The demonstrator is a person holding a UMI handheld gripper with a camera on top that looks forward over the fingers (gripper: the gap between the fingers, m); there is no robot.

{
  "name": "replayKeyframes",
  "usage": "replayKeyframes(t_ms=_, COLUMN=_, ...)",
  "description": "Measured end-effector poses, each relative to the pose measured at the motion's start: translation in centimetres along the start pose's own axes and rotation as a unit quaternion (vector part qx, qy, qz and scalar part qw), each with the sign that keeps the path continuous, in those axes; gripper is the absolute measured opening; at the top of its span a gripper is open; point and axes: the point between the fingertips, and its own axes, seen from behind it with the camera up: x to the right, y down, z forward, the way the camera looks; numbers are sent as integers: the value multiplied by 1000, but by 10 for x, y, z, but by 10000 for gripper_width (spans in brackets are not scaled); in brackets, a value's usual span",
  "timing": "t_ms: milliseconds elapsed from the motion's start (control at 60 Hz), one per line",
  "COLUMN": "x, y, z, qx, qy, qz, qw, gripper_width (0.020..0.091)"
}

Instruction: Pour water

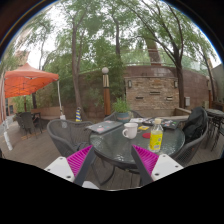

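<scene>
A round glass patio table (112, 148) stands ahead of me outdoors. On it a clear bottle with yellow liquid and a green cap (156, 136) stands upright at the right side. A white mug (130, 130) sits just left of the bottle, further back. My gripper (112, 163) is held well short of the table, its two magenta pads (79, 160) wide apart with nothing between them. Both bottle and mug lie beyond the fingers, up and to the right.
Metal mesh chairs (65, 136) ring the table, one close at the left, one at the right (194, 130). A flat grey item (103, 126) lies on the table's left. An orange umbrella (28, 80), a brick fireplace (152, 90) and trees stand behind.
</scene>
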Motion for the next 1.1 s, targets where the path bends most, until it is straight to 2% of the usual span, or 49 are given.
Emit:
replayKeyframes(t_ms=217, x=25, y=3, z=10, qx=3, qy=22, qz=0, qw=1000, gripper_width=836)
replayKeyframes(t_ms=300, x=60, y=-4, z=18, qx=18, qy=50, qz=-21, qw=998, gripper_width=817)
replayKeyframes(t_ms=383, x=109, y=-6, z=25, qx=18, qy=89, qz=-47, qw=995, gripper_width=814)
replayKeyframes(t_ms=583, x=193, y=0, z=91, qx=26, qy=149, qz=-43, qw=988, gripper_width=813)
replayKeyframes(t_ms=817, x=235, y=15, z=177, qx=14, qy=154, qz=-63, qw=986, gripper_width=800)
replayKeyframes(t_ms=900, x=243, y=8, z=196, qx=25, qy=155, qz=-72, qw=985, gripper_width=725)
replayKeyframes(t_ms=950, x=244, y=8, z=206, qx=29, qy=153, qz=-70, qw=985, gripper_width=594)
replayKeyframes(t_ms=967, x=243, y=14, z=210, qx=26, qy=152, qz=-67, qw=986, gripper_width=571)
replayKeyframes(t_ms=1100, x=233, y=6, z=218, qx=46, qy=124, qz=-69, qw=989, gripper_width=474)
